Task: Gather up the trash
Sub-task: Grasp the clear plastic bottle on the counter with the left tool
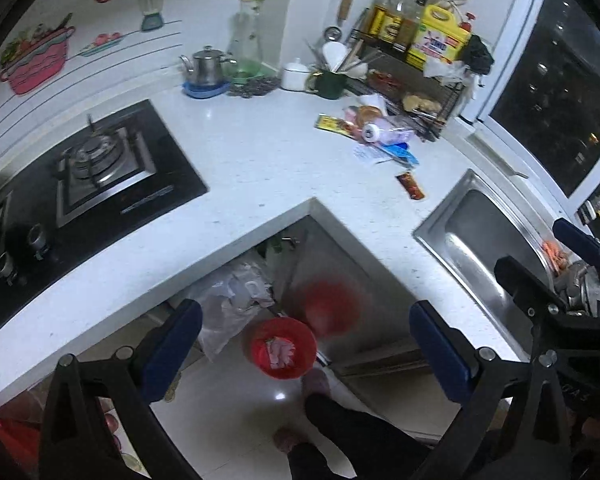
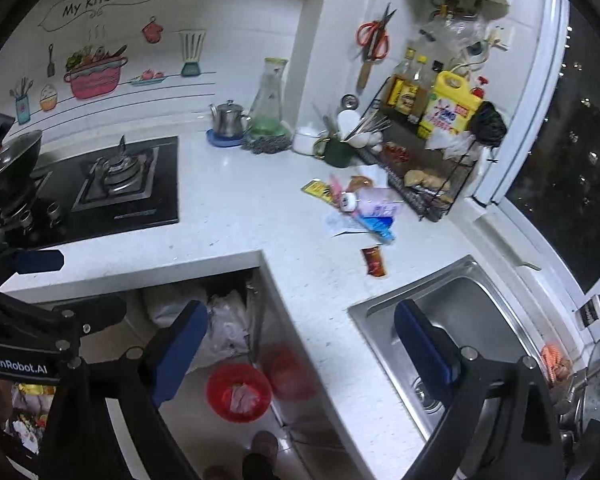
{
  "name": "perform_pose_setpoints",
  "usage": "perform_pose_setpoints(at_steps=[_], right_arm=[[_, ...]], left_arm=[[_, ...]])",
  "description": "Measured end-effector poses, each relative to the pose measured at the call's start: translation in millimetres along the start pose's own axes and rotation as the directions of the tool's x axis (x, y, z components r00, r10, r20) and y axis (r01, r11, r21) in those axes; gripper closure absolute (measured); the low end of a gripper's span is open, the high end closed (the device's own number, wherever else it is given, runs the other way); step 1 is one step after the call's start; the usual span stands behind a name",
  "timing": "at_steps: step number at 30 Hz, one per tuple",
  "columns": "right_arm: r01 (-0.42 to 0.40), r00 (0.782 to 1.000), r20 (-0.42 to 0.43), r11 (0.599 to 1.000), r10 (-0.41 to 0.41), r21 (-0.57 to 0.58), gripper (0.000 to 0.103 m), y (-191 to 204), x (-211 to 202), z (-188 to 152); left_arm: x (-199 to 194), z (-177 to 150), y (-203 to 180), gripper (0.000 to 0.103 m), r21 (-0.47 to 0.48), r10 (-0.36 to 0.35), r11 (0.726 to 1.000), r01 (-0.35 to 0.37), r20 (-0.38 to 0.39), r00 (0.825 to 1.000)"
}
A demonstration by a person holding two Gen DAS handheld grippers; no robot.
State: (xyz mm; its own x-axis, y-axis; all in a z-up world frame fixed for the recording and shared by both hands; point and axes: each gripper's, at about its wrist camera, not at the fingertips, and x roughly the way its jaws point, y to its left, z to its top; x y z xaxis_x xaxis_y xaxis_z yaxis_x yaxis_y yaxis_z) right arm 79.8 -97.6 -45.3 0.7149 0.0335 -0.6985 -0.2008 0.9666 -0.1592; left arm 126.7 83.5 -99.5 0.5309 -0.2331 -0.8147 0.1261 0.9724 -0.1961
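Note:
Loose trash lies on the white counter: a pile of wrappers and paper point(image 1: 380, 136) point(image 2: 364, 208), a yellow wrapper point(image 1: 332, 124) point(image 2: 316, 189) and a dark red sachet point(image 1: 410, 186) point(image 2: 374, 262). On the floor below the counter's inner corner stands a red bin point(image 1: 283, 348) point(image 2: 239, 392) holding pink-white scraps. My left gripper point(image 1: 306, 340) hangs open and empty, high above the bin. My right gripper point(image 2: 304, 340) is also open and empty, above the counter edge beside the sink. Each wrist view catches the other gripper at its side edge.
A black gas stove point(image 1: 100, 184) point(image 2: 112, 184) is at the left and a steel sink point(image 1: 484, 240) point(image 2: 460, 320) at the right. A wire rack with bottles point(image 1: 412, 60) point(image 2: 424, 128), a kettle point(image 1: 206, 66) and cups line the back wall. Plastic bags point(image 1: 236, 296) sit under the counter. A person's feet point(image 1: 316, 384) are beside the bin.

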Motion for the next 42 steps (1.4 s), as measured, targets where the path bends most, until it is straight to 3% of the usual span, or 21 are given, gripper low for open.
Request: perform_pose_setpoints(at_steps=[8, 23, 27, 32, 39, 42], right_arm=[[0.024, 0.999, -0.029, 0.998, -0.023, 0.060, 0.009, -35, 24, 15], [0.083, 0.995, -0.074, 0.985, -0.072, 0.150, 0.009, -116, 127, 77], [0.134, 0.988, -0.105, 0.972, -0.115, 0.193, 0.009, -139, 155, 87], [0.176, 0.972, -0.203, 0.937, -0.118, 0.303, 0.009, -175, 196, 84], [0.193, 0.954, -0.289, 0.903, -0.081, 0.384, 0.009, -208, 237, 73], [0.206, 0.942, -0.328, 0.891, -0.069, 0.405, 0.009, -222, 254, 69]], left_arm=[[32, 45, -31, 0.000, 0.106, -0.011, 0.994, 0.012, -0.009, 1.000], [142, 190, -84, 0.000, 0.276, -0.044, 0.959, 0.062, -0.072, 0.996], [184, 229, -106, 0.000, 0.337, -0.051, 0.938, 0.079, -0.089, 0.995], [241, 260, -132, 0.000, 0.394, -0.051, 0.913, 0.109, -0.155, 0.987], [319, 277, -179, 0.005, 0.558, 0.003, 0.818, 0.138, -0.245, 0.970], [344, 285, -187, 0.005, 0.565, 0.000, 0.806, 0.177, -0.300, 0.954]])
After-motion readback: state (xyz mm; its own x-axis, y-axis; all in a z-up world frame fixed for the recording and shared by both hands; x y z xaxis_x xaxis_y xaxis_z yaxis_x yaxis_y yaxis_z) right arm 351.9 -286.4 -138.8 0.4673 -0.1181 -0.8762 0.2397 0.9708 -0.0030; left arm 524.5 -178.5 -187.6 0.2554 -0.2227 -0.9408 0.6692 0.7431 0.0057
